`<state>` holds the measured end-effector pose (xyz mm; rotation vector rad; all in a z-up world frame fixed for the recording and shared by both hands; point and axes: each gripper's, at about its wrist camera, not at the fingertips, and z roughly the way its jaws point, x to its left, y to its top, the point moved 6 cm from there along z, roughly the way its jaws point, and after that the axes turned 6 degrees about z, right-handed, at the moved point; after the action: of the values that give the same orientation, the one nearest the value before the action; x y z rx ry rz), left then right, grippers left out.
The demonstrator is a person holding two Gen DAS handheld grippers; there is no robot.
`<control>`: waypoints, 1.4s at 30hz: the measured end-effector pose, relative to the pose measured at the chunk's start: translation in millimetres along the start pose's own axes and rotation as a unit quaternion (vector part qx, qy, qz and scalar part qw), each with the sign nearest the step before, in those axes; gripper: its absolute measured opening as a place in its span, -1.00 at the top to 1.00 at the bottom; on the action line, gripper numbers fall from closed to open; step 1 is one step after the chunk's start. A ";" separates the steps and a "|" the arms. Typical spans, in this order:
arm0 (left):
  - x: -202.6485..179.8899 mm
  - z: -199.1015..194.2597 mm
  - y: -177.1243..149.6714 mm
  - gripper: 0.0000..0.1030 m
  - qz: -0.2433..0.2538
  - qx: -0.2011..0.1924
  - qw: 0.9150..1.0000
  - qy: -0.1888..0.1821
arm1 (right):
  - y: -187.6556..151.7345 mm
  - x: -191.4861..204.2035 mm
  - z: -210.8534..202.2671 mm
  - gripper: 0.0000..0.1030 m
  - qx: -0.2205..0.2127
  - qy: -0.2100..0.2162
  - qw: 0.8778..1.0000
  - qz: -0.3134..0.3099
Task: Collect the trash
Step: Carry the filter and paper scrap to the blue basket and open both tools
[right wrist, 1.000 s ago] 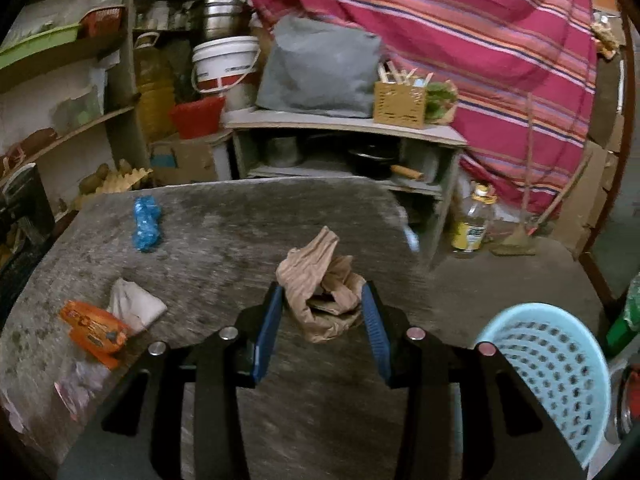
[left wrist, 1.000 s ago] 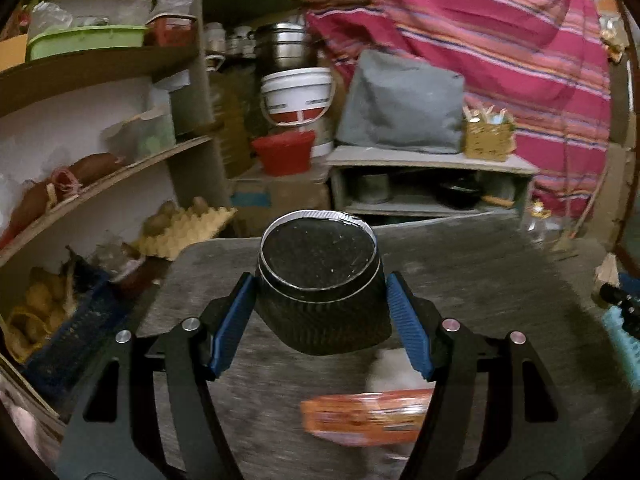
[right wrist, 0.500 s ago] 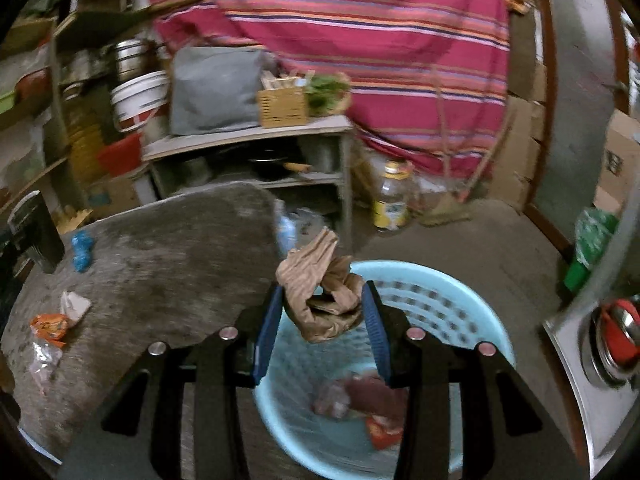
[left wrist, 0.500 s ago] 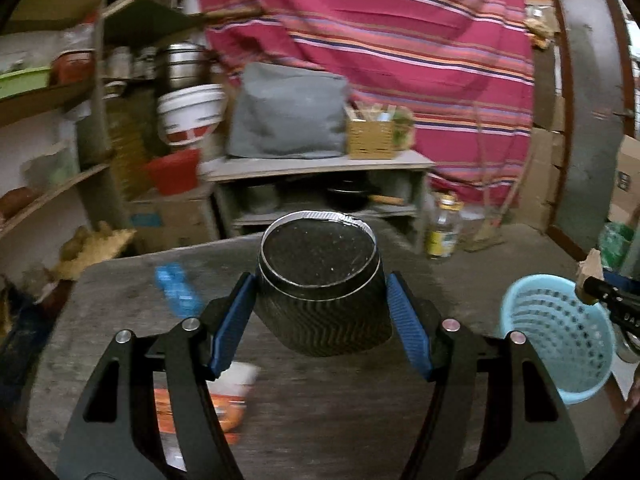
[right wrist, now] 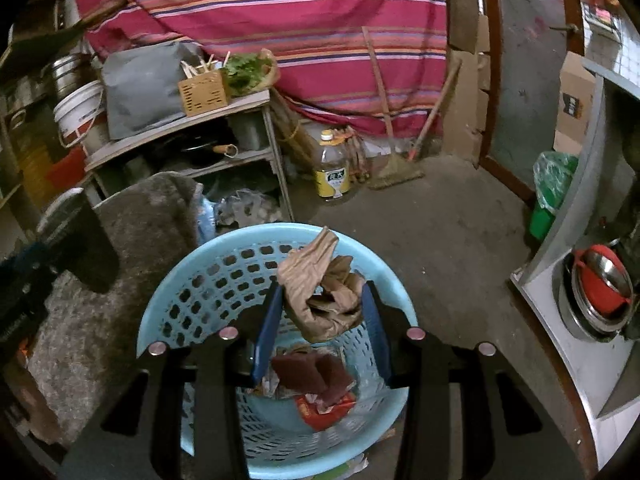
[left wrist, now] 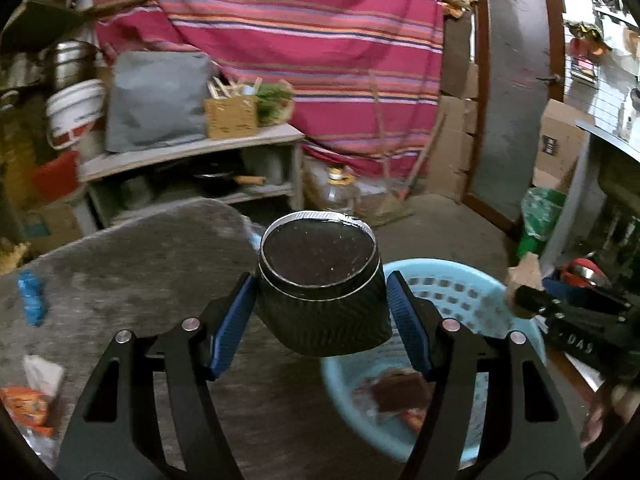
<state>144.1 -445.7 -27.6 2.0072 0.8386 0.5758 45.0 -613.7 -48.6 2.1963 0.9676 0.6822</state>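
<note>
My left gripper [left wrist: 322, 298] is shut on a black ribbed paper cup [left wrist: 320, 288] held upside down, hanging at the table's right edge beside the light blue basket [left wrist: 448, 280]. My right gripper [right wrist: 322, 300] is shut on a crumpled brown paper bag [right wrist: 320, 288] directly above the blue basket [right wrist: 192, 272], which holds brown and red wrappers [right wrist: 316, 376]. The right gripper [left wrist: 536, 300] with its brown bag shows at the right of the left wrist view. On the grey table [left wrist: 132, 264] lie a blue wrapper [left wrist: 30, 298], an orange packet [left wrist: 24, 404] and white paper [left wrist: 40, 372].
A low shelf [right wrist: 184, 124] with a grey bag, a wooden box and greens stands behind the table. An oil bottle [right wrist: 332, 172], a broom [right wrist: 396, 168] and a green bin [right wrist: 548, 200] sit on the floor. A metal counter [right wrist: 560, 264] with pots is on the right.
Both grippers swung right, away from the table toward the basket. The right one went from above the table to above the basket with the bag; the left one reached the table's edge with the cup.
</note>
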 end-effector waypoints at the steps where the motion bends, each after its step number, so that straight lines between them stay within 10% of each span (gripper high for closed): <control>1: -5.7 5.2 0.9 -0.28 0.000 0.003 1.000 -0.007 | 0.6 -0.1 0.9 0.20 0.000 0.000 1.000 0.000; 11: -2.8 -3.8 10.1 -0.71 0.003 -0.008 1.000 0.001 | 0.7 2.3 3.6 0.20 0.000 -0.002 1.000 -0.003; 23: 141.2 -76.0 -19.6 -0.89 -0.031 -0.012 0.992 0.119 | -7.0 38.2 18.4 0.16 0.005 0.015 1.000 -0.013; 32: 271.0 -123.8 -70.0 -0.89 -0.077 0.013 0.976 0.202 | -11.8 56.6 34.5 -0.71 0.004 -0.009 1.000 -0.014; 42: 342.2 -147.2 -113.2 -0.89 -0.107 0.026 0.964 0.242 | -9.8 112.1 10.6 -0.88 -0.046 -0.001 0.999 -0.028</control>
<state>236.3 -67.5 -19.0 1.8109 1.3566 0.9452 114.3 -524.8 -40.3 2.0824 0.9745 0.6858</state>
